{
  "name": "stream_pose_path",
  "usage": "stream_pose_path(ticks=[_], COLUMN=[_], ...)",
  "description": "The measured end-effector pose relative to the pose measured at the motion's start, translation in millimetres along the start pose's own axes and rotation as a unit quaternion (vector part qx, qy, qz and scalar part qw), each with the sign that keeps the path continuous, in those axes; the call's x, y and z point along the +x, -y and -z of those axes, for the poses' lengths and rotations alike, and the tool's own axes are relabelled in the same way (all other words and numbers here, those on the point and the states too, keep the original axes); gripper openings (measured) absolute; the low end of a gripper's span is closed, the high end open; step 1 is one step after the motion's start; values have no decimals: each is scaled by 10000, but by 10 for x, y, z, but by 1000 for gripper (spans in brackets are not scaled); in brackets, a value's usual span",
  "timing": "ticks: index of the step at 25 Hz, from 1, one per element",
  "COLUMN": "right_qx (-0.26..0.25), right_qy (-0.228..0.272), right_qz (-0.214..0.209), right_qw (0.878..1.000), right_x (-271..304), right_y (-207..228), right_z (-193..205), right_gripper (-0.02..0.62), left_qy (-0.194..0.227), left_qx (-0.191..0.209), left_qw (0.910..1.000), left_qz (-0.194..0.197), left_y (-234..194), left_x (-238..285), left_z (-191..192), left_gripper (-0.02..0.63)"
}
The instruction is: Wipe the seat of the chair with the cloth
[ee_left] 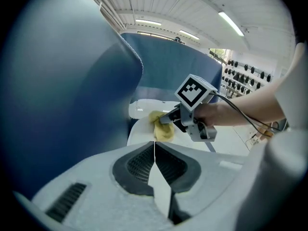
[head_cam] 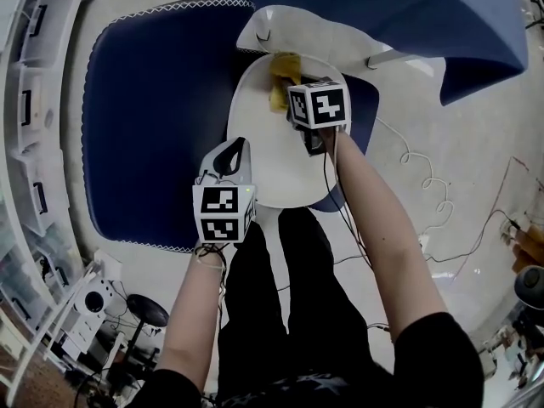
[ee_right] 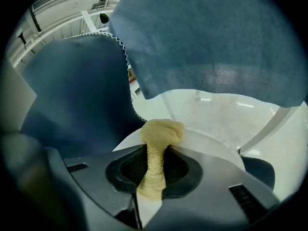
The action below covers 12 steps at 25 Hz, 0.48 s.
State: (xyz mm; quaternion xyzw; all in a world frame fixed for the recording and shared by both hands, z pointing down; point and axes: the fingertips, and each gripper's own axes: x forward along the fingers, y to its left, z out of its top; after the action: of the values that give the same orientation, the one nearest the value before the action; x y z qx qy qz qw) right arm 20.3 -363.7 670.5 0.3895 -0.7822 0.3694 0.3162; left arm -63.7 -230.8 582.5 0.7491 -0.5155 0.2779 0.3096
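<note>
The chair's white seat [head_cam: 263, 172] lies in the middle of the head view. A yellow cloth [head_cam: 283, 79] rests bunched on the seat's far part. My right gripper [head_cam: 291, 100] is shut on the cloth; in the right gripper view a strip of the cloth [ee_right: 155, 162] runs between the jaws, and its bunched end sits on the seat [ee_right: 211, 146]. My left gripper [head_cam: 238, 147] hovers over the seat's near left edge, shut with nothing in it. In the left gripper view the left gripper [ee_left: 154, 146] points toward the cloth [ee_left: 162, 127] and the right gripper [ee_left: 166, 119].
A large dark blue padded panel [head_cam: 153, 126] stands close to the seat's left. More blue fabric [head_cam: 408, 15] hangs beyond the chair's white back [head_cam: 340, 32]. White shelving [head_cam: 34, 100] lines the left edge. Cables [head_cam: 425, 177] trail on the floor at right. The person's legs [head_cam: 280, 296] stand before the seat.
</note>
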Motion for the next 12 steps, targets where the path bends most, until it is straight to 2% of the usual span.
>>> stream_pose_path(ticks=[12], right_qx=[218], right_qy=[-152], right_qz=[564], right_qw=[9981], right_x=[-470], right_y=[625], right_z=[283], right_gripper=[71], left_qy=[-96], left_qx=[27], left_qw=[9999], left_qz=[47], left_y=[166], left_x=[9], left_z=[15], left_gripper=[21])
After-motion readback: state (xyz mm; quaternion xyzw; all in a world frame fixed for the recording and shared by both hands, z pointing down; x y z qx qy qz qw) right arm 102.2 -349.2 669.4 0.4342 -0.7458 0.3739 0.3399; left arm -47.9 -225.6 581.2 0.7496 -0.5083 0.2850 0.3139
